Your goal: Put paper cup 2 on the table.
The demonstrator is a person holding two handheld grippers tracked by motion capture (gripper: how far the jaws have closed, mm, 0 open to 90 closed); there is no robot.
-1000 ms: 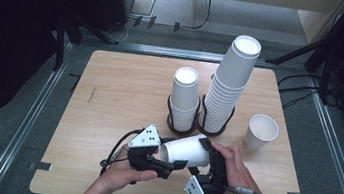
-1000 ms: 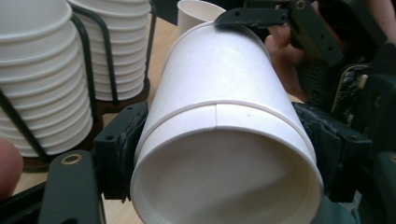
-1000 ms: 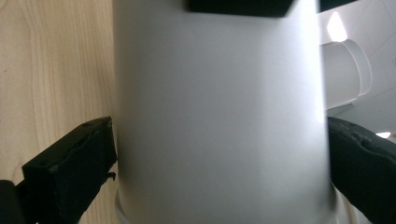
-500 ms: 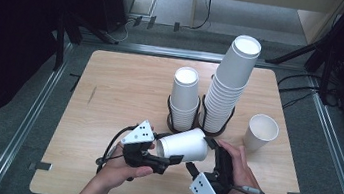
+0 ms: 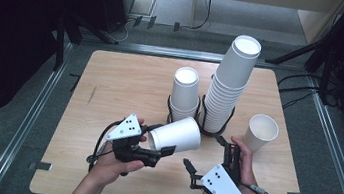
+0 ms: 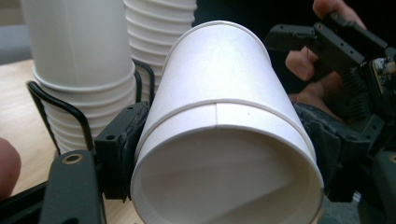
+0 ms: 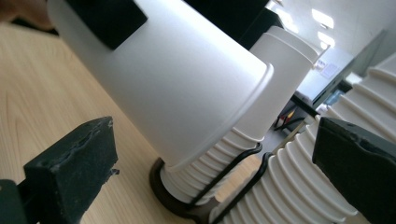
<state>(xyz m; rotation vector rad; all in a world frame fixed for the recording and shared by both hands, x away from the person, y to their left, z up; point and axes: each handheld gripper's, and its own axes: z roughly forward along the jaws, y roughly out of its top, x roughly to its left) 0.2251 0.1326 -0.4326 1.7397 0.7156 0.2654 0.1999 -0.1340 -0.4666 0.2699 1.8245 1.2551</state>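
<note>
The left gripper (image 5: 165, 149) clamps a white paper cup (image 5: 175, 134) lying on its side above the light wooden table (image 5: 111, 84); its black jaws press the cup's walls near the open rim. Just behind stand a short stack of white cups (image 5: 184, 92) and a tall stack (image 5: 230, 82) in black wire holders. The right gripper (image 5: 205, 154) has its jaws spread wide, empty, just right of the held cup.

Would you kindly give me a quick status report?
Left hand-held gripper shut on white paper cup, held sideways. Right hand-held gripper open, empty. Cup stacks in black wire holder close ahead.
</note>
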